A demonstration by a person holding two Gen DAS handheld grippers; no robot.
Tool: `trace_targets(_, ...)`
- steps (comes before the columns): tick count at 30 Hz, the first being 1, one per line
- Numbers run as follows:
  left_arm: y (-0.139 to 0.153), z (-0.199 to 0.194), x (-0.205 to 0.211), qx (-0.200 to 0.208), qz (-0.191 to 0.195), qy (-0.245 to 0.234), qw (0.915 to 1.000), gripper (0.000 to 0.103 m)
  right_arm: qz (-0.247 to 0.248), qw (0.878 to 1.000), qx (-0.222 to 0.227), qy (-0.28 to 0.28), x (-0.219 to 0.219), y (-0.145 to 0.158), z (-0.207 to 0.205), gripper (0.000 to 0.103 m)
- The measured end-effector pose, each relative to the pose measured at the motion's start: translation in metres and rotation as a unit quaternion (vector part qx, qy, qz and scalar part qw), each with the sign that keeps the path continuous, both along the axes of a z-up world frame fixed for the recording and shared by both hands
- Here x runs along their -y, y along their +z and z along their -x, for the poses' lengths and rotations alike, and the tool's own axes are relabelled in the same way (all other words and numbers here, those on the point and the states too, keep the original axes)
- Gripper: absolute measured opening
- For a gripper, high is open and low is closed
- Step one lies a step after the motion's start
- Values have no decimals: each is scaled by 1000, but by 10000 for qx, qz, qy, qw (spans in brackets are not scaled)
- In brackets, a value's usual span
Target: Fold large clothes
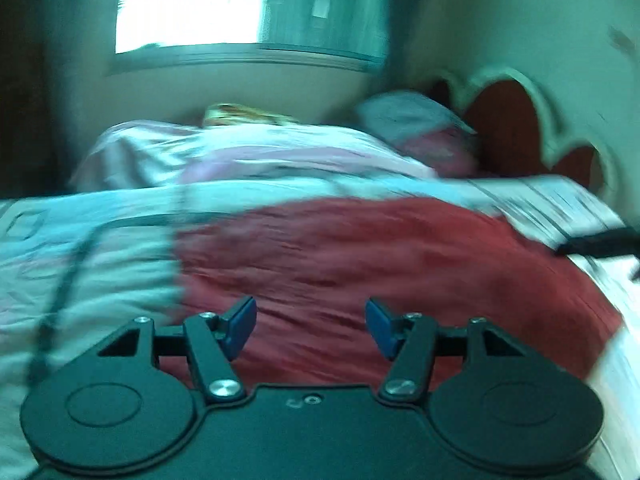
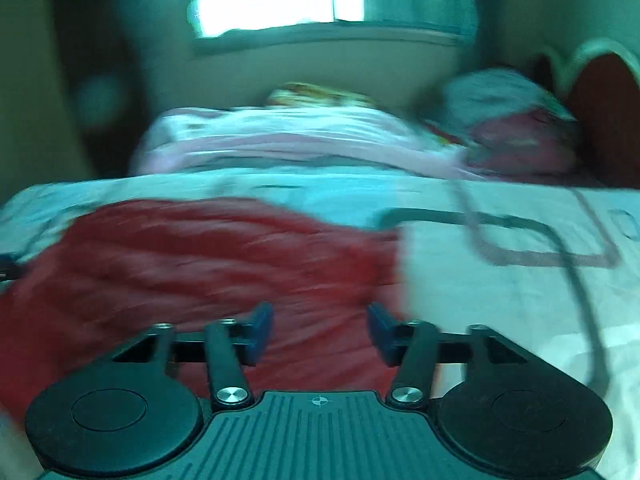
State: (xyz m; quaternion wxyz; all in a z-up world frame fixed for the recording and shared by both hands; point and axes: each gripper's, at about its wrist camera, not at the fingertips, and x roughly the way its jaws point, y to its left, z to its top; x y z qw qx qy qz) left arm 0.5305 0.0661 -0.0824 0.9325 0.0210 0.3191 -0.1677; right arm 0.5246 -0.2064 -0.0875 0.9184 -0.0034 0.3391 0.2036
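Two sets of jaws are held apart and empty above a red garment (image 1: 360, 264) spread on the bed (image 2: 500, 304). Left gripper (image 1: 311, 326) and right gripper (image 2: 320, 330) each have red cloth directly ahead. A neat fold is judged to need matching edges pinched squarely.

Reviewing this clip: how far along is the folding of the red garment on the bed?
Done so far: the red garment lies spread on the bed, wrinkled; blur hides whether any fold is in.
In hand: nothing. The left gripper and right gripper are both open above the cloth, with nothing between the jaws.
Left: gripping the edges again and making the folds; no compact folded bundle shows yet.
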Motion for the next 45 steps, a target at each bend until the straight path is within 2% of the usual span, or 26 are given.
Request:
trace_targets(3, -9, 22, 49, 3, -235, -314, 9992, 59, 1, 9989, 82, 466, -42, -3, 23, 51)
trace_targets(6, -24, 28, 67, 41, -620, -208, 9978, 63, 478, 9954, 92, 830, -74, -23, 32, 51)
trace_targets(8, -35, 27, 54, -50, -572, 117, 9983, 65, 791, 9953, -17, 556, -71, -41, 26, 51)
trace_targets(10, -40, 24, 36, -105, -426, 243, 9987, 65, 790, 9967, -117, 137, -50, -53, 16, 51)
trace_targets(12, -39, 26, 22, -76, -579, 352, 9977, 65, 635, 9977, -217, -117, -33, -54, 9, 51)
trace_targets(14, -35, 28, 11, -22, -807, 590, 9950, 78, 639, 9966, -255, -448, -20, -49, 9, 51)
trace_targets(16, -27, 36, -6, -14, -846, 977, 9916, 80, 341, 9956, -274, -831, 1, -39, 16, 53)
trace_targets(17, -19, 43, -11, 13, -721, 1086, 9915, 81, 146, 9946, -300, -983, 13, -34, 21, 69)
trace_targets(19, -2, 67, -26, 100, -228, 1296, 9913, 87, -324, 9911, -198, -1279, 44, -22, 46, 97)
trace_targets(21, 4, 93, -36, -14, 287, 1569, 9872, 87, -907, 9833, -373, -1535, 69, -15, 66, 97)
trace_targets(23, 3, 110, -45, -297, 906, 1940, 9764, 85, -1728, 9650, -684, -1850, 96, -17, 85, 96)
trace_targets(24, 1, 123, -52, -429, 1325, 2135, 9670, 85, -2153, 9511, -872, -2034, 108, -22, 93, 96)
trace_targets(27, -15, 147, -67, -671, 2690, 2416, 9299, 88, -3372, 9003, -1370, -2386, 132, -43, 107, 96)
trace_targets(28, -21, 146, -68, -797, 2882, 2452, 9222, 86, -3659, 8859, -1478, -2439, 136, -50, 109, 96)
trace_targets(30, -31, 144, -66, -981, 3036, 2538, 9131, 80, -3919, 8702, -1606, -2518, 136, -60, 110, 96)
trace_targets(33, -41, 134, -61, -1052, 3356, 2608, 8990, 71, -4097, 8590, -1670, -2577, 132, -70, 106, 96)
trace_targets(34, -42, 133, -62, -1047, 3454, 2672, 8935, 71, -4135, 8569, -1655, -2595, 132, -73, 107, 95)
trace_targets(35, -43, 133, -64, -1024, 3569, 2719, 8878, 71, -4168, 8558, -1632, -2592, 131, -73, 105, 90)
trace_targets(39, -52, 125, -68, -1013, 3738, 2931, 8742, 70, -4205, 8523, -1660, -2629, 132, -74, 102, 86)
trace_targets(41, -59, 120, -69, -1031, 3801, 3007, 8686, 65, -4221, 8512, -1635, -2657, 132, -79, 97, 83)
trace_targets(45, -68, 106, -77, -1029, 3871, 3059, 8637, 57, -4205, 8508, -1649, -2687, 130, -84, 86, 72)
